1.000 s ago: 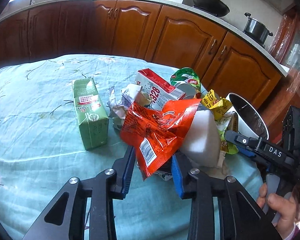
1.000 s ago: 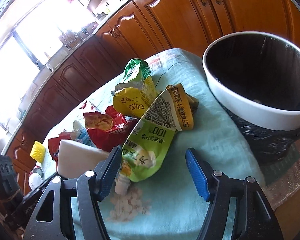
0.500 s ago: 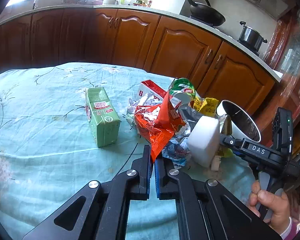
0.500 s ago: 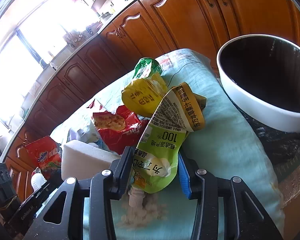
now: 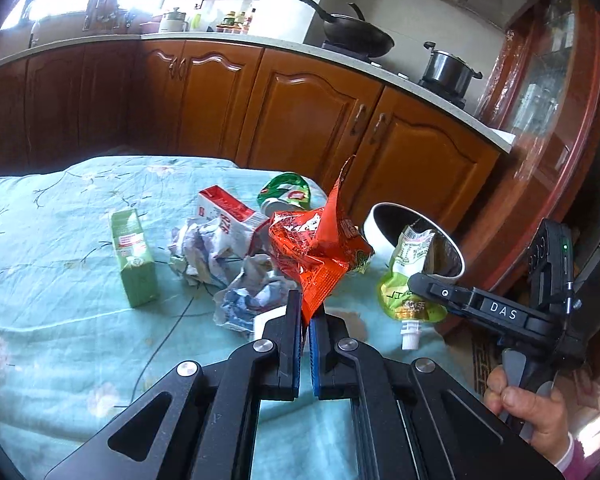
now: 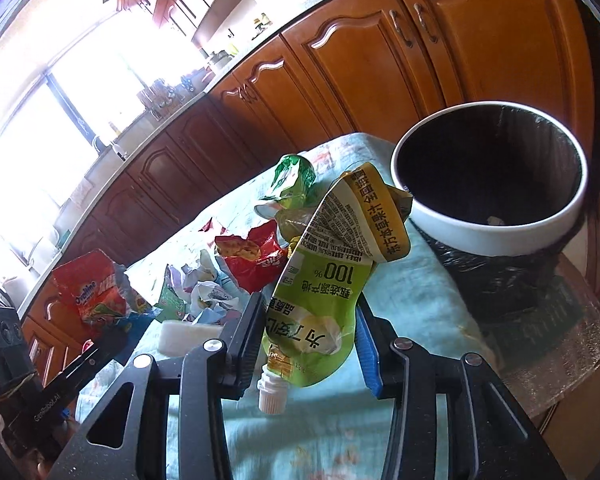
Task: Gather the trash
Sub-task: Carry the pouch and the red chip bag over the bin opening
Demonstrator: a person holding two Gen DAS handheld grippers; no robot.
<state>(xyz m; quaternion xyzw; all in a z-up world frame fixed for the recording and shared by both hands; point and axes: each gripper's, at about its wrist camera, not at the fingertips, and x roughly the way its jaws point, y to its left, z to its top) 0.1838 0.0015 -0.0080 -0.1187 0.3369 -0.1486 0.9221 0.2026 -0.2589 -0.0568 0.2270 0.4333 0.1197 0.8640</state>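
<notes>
I have the left gripper [image 5: 305, 322] clamped on the bottom corner of the orange-red snack wrapper [image 5: 318, 248], which stands up off the table above the crumpled paper [image 5: 204, 248]. The right gripper [image 6: 310, 338] has just been closing and its pads now press both sides of the green juice pouch [image 6: 320, 300], cap hanging downward, the folded top leaning toward the bin [image 6: 488, 224].

To drop both cleanly, I judge I should carry the pouch first, since the bin's white rim sits just beyond it at the table's right edge. I want the pouch fully over the dark opening before I let go; its bent top could catch the rim. The wrapper is held by a thin corner only, so I would move it slowly and keep it clear of the green carton [image 5: 134, 256] and the other litter on the tablecloth [image 5: 60, 320].
</notes>
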